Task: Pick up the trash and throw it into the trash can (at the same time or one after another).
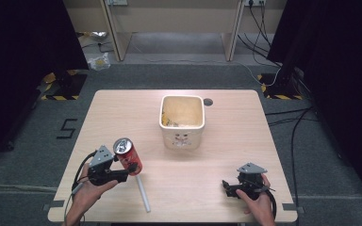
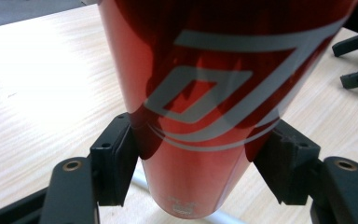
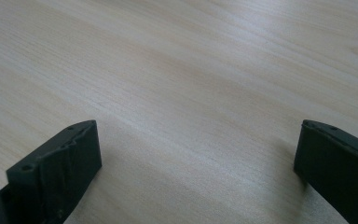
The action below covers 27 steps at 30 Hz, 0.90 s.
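A red drink can (image 1: 127,156) with a silver top and white markings is held off the table at the front left, tilted, with my left gripper (image 1: 125,173) shut on its lower part. In the left gripper view the can (image 2: 205,107) stands between the two black pads (image 2: 116,161), which press on both its sides. My right gripper (image 1: 226,187) rests near the front right edge of the table, pointing left. The right gripper view has its jaws wide open over bare wood, with nothing between the pads (image 3: 70,163).
A cream square bin (image 1: 182,121) holding some rubbish stands at the table's middle. A pale straw-like tube (image 1: 143,193) lies on the wood just right of the left gripper. A dark round hole (image 1: 208,101) sits behind the bin. The light wood table (image 1: 122,113) has black curtains on either side.
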Available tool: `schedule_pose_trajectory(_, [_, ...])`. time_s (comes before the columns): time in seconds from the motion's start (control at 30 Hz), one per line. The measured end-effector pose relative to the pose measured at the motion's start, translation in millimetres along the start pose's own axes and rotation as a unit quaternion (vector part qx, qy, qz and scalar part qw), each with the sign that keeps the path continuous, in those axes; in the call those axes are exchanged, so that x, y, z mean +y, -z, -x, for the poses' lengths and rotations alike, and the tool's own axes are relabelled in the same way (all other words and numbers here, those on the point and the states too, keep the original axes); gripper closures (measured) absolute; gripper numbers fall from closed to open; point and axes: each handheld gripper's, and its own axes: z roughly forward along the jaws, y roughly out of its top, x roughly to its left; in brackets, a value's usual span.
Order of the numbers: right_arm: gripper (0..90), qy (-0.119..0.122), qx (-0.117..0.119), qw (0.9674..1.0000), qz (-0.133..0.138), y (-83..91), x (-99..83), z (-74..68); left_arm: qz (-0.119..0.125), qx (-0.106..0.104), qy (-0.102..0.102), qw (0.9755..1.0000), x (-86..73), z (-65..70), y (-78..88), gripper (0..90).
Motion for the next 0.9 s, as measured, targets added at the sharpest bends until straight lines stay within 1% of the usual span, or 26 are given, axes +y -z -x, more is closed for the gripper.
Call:
schedule_pose_trajectory(0.13, [0.8,0.0,0.0,1.0,-0.001,0.1,0.0,0.1,0.002,-0.006,0.006,1.0,6.1,-3.5,-3.7,33.9])
schedule_pose_trajectory(0.3, [0.8,0.0,0.0,1.0,-0.001,0.1,0.0,0.1,0.005,-0.01,0.004,0.9999,15.0,-5.7,-6.7,33.9])
schedule_pose_trajectory(0.53, [0.8,0.0,0.0,1.0,-0.001,0.1,0.0,0.1,0.008,-0.019,0.008,0.9998,27.1,-9.2,-13.6,33.9])
schedule_pose_trajectory(0.7, [0.8,0.0,0.0,1.0,-0.001,0.1,0.0,0.1,0.006,-0.023,0.006,0.9997,33.9,-9.1,-17.3,33.9])
schedule_pose_trajectory(0.9, [0.8,0.0,0.0,1.0,-0.001,0.1,0.0,0.1,0.009,-0.029,0.0,0.9995,47.4,-8.4,-20.3,33.9])
